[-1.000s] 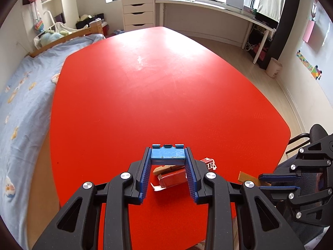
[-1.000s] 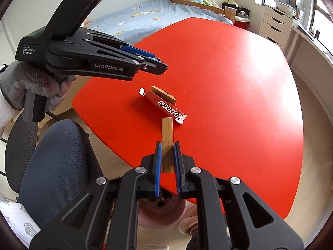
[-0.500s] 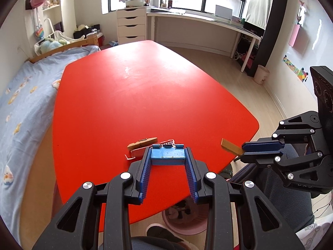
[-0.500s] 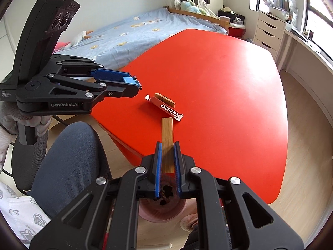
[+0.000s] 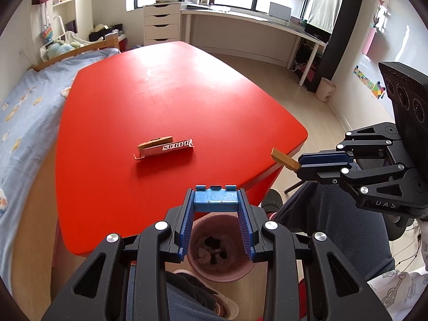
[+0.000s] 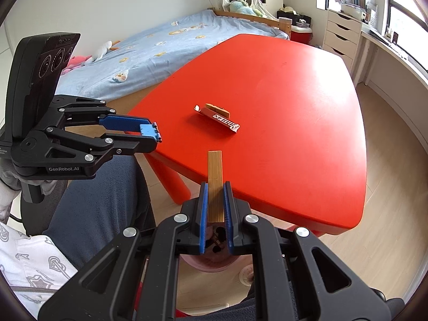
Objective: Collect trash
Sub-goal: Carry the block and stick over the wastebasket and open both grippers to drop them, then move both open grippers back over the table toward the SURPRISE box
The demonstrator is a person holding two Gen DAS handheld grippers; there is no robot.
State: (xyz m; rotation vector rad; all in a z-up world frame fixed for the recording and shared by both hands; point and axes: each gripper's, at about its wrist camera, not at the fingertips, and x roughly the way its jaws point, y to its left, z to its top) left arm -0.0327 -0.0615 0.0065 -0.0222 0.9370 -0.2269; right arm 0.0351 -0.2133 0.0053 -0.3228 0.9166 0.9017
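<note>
My left gripper point(image 5: 216, 200) is shut on a small blue block point(image 5: 215, 200) and hangs over a pink trash bin point(image 5: 220, 248) on the floor by the table's near edge. It also shows in the right wrist view point(image 6: 149, 133). My right gripper point(image 6: 215, 187) is shut on a flat wooden stick point(image 6: 215, 184), held off the table's corner above the bin point(image 6: 208, 262). The stick also shows in the left wrist view point(image 5: 285, 159). A red snack wrapper point(image 5: 167, 148) with a tan wooden piece point(image 5: 155, 143) beside it lies on the red table point(image 5: 174, 93).
A bed with a blue sheet point(image 5: 24, 112) runs along the table's left side. The person's legs point(image 5: 329, 214) and a chair are beside the bin. A desk, drawers point(image 5: 160, 25) and a small white bin point(image 5: 326, 89) stand at the far wall.
Both grippers have pulled back off the table toward the near edge and risen. The left one now hangs over the pink bin with the blue block. The right one still holds the stick.
</note>
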